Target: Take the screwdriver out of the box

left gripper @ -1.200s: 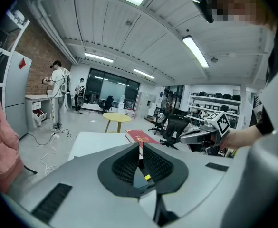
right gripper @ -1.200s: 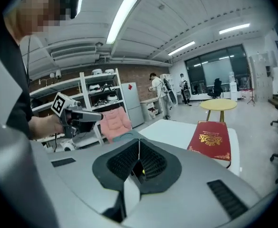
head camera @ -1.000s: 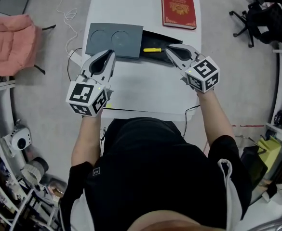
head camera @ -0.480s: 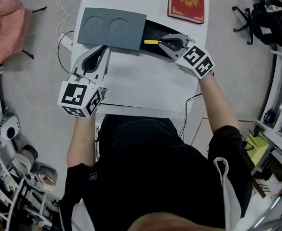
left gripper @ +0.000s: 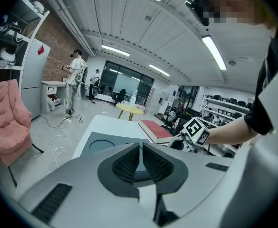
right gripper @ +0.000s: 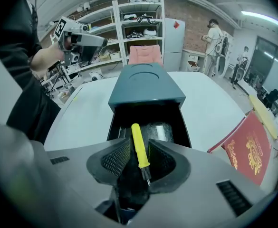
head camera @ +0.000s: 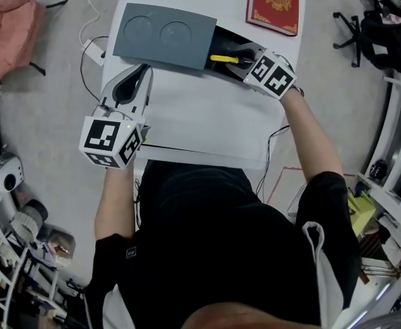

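Straddling screwdriver (right gripper: 136, 137) | right gripper (right gripper: 139, 151) fingers just opened, apart | left gripper (left gripper: 141, 152) fingers together | box (right gripper: 146, 85) interior dark

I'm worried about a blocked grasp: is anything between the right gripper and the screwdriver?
Nothing visible. The grey lid is slid aside, and the screwdriver lies bare in the box between the jaws of the right gripper; they have just been opening and do not press it.

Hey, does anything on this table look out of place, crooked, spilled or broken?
Nothing looks spilled or damaged. The one thing not closed up is the grey box with two round recesses: its black inner compartment sticks out on one side, with the yellow-handled screwdriver lying inside.
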Tool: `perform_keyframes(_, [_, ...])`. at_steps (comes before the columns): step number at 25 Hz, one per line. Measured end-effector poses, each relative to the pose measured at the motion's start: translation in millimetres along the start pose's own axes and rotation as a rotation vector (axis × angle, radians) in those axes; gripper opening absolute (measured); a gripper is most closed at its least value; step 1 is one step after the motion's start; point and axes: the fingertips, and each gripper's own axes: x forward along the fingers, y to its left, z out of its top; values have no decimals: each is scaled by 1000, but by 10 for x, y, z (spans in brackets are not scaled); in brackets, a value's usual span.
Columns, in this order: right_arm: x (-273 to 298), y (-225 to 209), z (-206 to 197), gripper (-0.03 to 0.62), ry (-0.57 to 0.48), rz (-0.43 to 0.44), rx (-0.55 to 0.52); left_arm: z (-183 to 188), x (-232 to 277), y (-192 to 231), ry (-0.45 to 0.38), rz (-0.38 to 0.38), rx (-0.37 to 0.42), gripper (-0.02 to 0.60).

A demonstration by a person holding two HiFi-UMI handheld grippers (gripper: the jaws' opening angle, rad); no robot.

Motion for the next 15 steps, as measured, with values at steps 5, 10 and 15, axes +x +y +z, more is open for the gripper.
perform_keyframes(5, [102, 6, -91, 135, 73, 12, -34, -37, -61, 75, 3, 12, -11, 35])
perform_keyframes(10, [188, 29, -162, 135, 119, 25, -37, -80, -121, 128, 10, 20, -15, 35])
perform_keyframes(15, [258, 11, -233, 135, 168, 8, -40, -118, -201, 151, 20, 24, -8, 35])
